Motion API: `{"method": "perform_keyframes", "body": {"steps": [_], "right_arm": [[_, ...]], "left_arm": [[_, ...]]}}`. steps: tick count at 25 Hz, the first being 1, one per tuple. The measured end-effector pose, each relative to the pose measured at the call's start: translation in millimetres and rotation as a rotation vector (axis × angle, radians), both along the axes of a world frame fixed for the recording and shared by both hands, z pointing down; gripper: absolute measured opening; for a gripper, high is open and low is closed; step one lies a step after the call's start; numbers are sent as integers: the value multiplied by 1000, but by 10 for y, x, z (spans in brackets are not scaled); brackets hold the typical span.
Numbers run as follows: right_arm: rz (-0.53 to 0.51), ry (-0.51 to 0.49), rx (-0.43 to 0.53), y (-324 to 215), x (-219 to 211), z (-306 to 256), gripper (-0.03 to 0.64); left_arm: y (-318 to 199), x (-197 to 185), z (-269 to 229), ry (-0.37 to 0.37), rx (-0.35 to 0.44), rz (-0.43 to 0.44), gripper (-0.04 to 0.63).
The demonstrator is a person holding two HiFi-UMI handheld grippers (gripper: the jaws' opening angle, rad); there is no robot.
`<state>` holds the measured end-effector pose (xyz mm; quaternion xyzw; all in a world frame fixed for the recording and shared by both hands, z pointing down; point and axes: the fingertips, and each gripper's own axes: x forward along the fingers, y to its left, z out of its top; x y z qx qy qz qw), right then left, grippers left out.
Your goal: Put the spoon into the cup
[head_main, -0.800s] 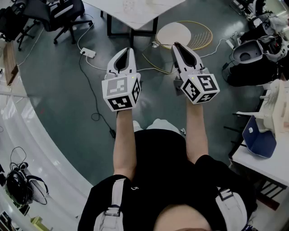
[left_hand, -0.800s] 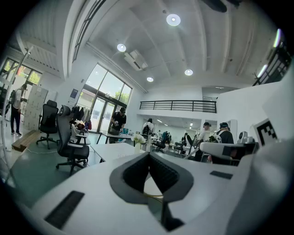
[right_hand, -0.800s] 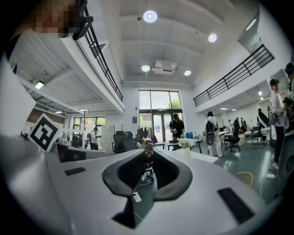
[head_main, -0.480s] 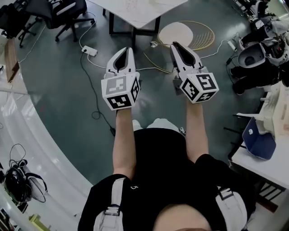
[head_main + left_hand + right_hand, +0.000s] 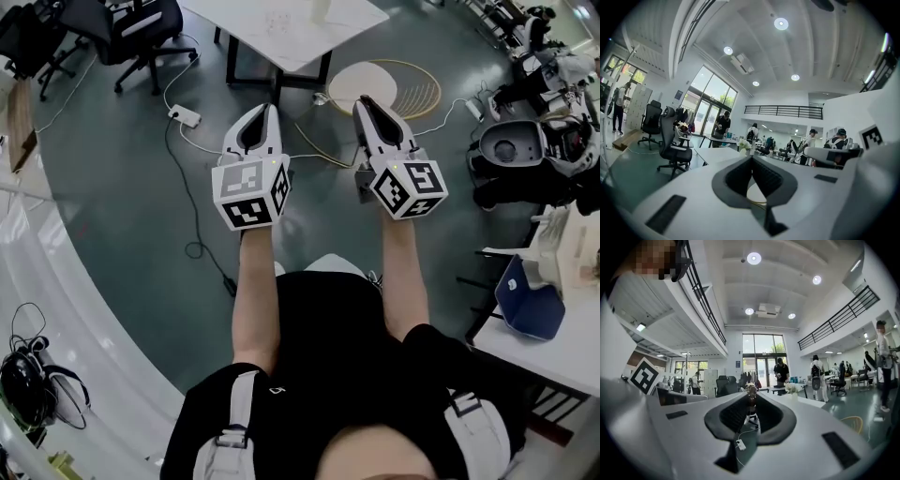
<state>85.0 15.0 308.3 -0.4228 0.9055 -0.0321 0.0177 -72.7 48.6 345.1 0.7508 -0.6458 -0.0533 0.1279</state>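
Left gripper (image 5: 266, 107): jaws tip to tip, nothing in them. Right gripper (image 5: 367, 97): jaws a sliver apart, room visible through the gap, nothing in them either. Both are held out level in front of me, side by side, over bare floor (image 5: 112, 197). Beyond the tips: a power strip (image 5: 184, 112) with its cable on the floor, then a white table (image 5: 291, 33), well apart from me. The left gripper view shows a vase (image 5: 743, 144) of flowers on it. Spoon and cup are in no view, so I can't say where they are; possibly on that table, can't confirm. Task not started; my guess is I have to walk over first. Handling, judged blind: the spoon should be light, stiff and thin, slick if metal, and lying flat, so the pads get little to bite. I'd pinch across the handle around mid-length, square to the pads, firm enough that it doesn't pivot, then go in bowl-first. The cup is probably light and empty, so it may tip or skate if the spoon knocks the rim; the free gripper could steady it.
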Motion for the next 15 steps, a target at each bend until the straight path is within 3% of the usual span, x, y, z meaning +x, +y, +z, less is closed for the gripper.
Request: {"method": "perform_keyframes", "body": {"steps": [3, 7, 15], "right_arm": [[1, -8, 4, -27, -27, -32, 52], [4, -10, 10, -43, -156, -58, 52], [28, 13, 5, -78, -145, -15, 54]], "left_arm": [[-10, -49, -11, -1, 3, -5, 15], [-23, -179, 59, -56, -33, -26, 15], [-31, -178, 101, -38, -47, 1, 15]]}}
